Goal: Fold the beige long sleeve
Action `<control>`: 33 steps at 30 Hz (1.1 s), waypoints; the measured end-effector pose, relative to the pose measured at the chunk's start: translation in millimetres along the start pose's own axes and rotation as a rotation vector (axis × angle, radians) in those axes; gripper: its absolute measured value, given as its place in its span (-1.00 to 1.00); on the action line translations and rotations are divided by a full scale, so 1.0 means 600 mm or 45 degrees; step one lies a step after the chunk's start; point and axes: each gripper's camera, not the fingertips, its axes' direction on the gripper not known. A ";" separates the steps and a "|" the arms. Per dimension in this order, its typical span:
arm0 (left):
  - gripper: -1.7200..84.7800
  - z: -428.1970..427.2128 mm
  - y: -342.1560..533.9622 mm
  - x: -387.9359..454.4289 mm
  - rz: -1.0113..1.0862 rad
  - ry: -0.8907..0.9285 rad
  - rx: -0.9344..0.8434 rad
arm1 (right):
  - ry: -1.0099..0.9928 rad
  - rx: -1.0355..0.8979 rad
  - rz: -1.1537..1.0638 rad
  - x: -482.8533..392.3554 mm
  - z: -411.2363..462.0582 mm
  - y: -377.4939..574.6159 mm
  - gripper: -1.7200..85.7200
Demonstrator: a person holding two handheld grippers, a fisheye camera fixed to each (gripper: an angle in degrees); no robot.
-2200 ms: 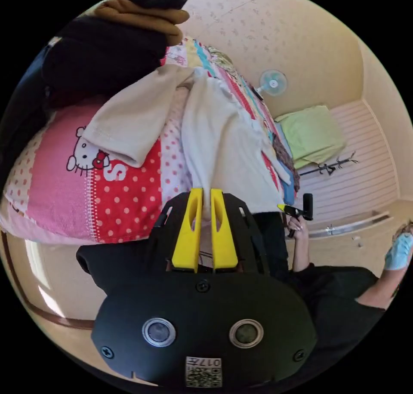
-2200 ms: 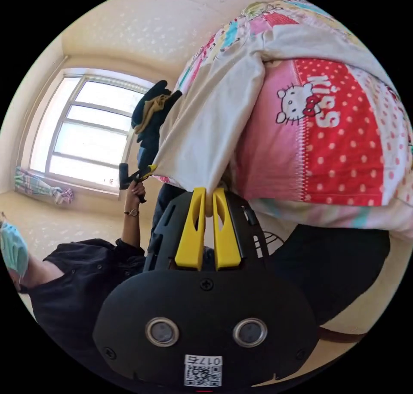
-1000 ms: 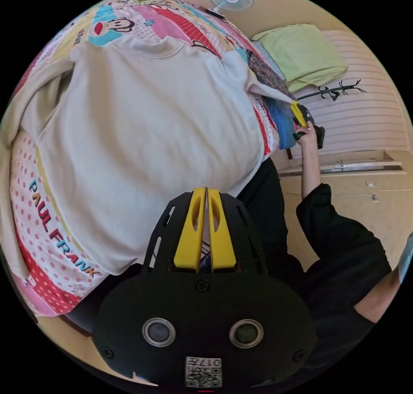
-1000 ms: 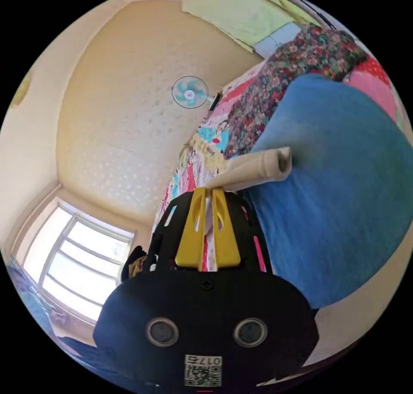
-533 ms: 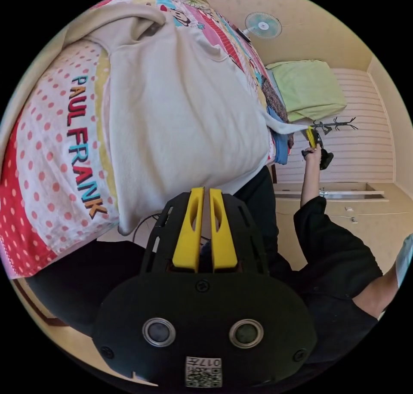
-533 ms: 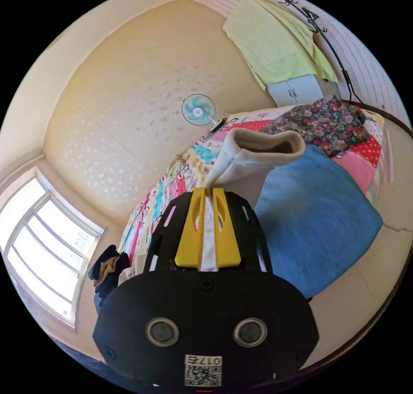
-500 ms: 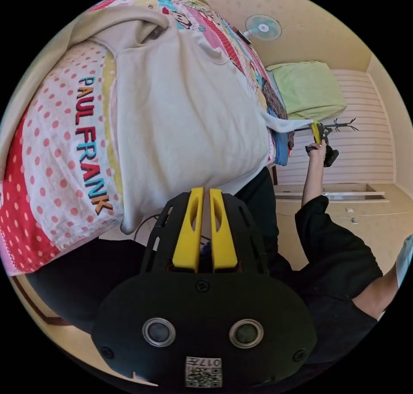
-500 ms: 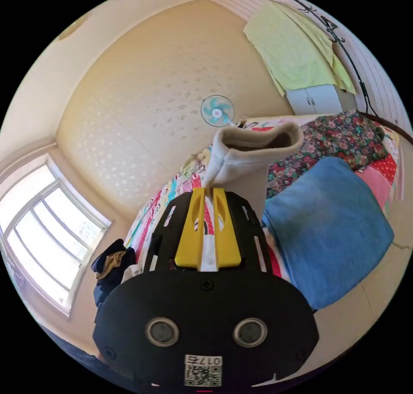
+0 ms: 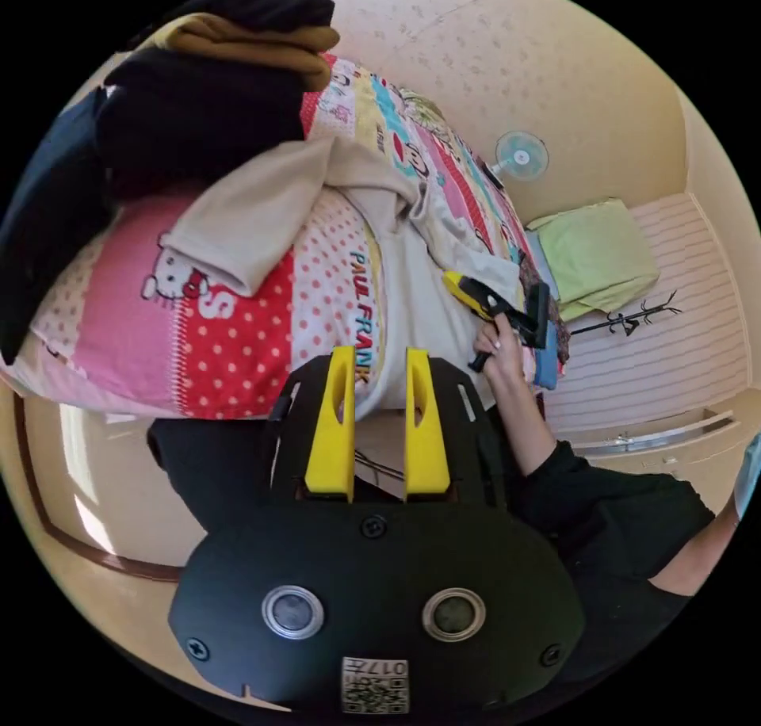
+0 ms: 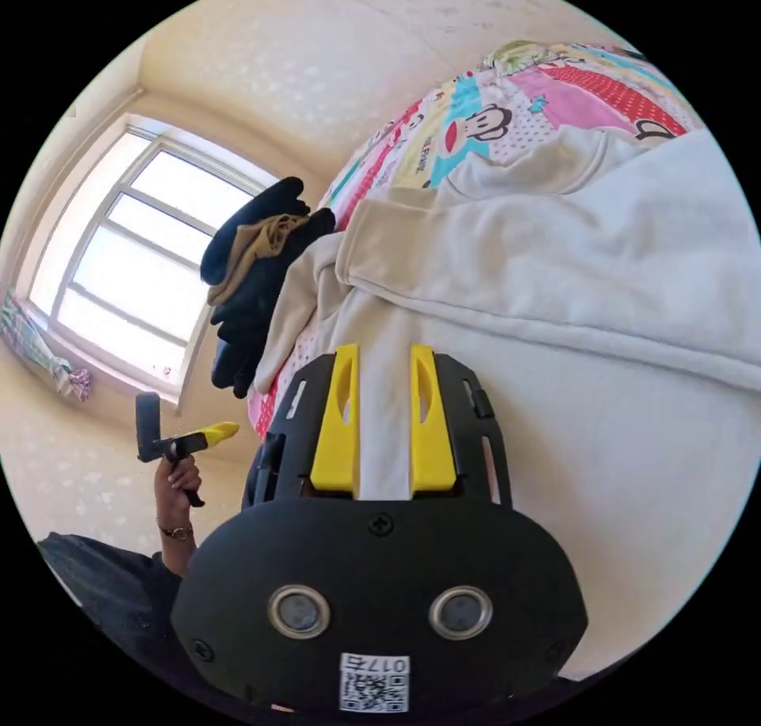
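Lying spread on the patterned quilt (image 9: 238, 338), the beige long sleeve (image 10: 602, 298) looks soft, light and limp, likely to sag unless pinched at a cuff or hem edge. One sleeve (image 9: 238, 219) trails toward the dark clothes pile (image 9: 182, 100). The left gripper (image 9: 377, 377) hovers at the shirt's hem, jaws parted, empty. The right gripper (image 10: 383, 377) hangs over the shirt's body, likewise parted and holding nothing.

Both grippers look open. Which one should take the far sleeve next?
Probably left. The unfolded sleeve lies ahead of the left gripper near the dark pile; the right gripper hovers over the shirt body.
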 end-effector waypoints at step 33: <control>-0.65 -0.382 0.083 -0.362 -0.785 0.105 0.471 | -0.371 -0.004 -0.168 0.193 -0.057 0.078 -0.95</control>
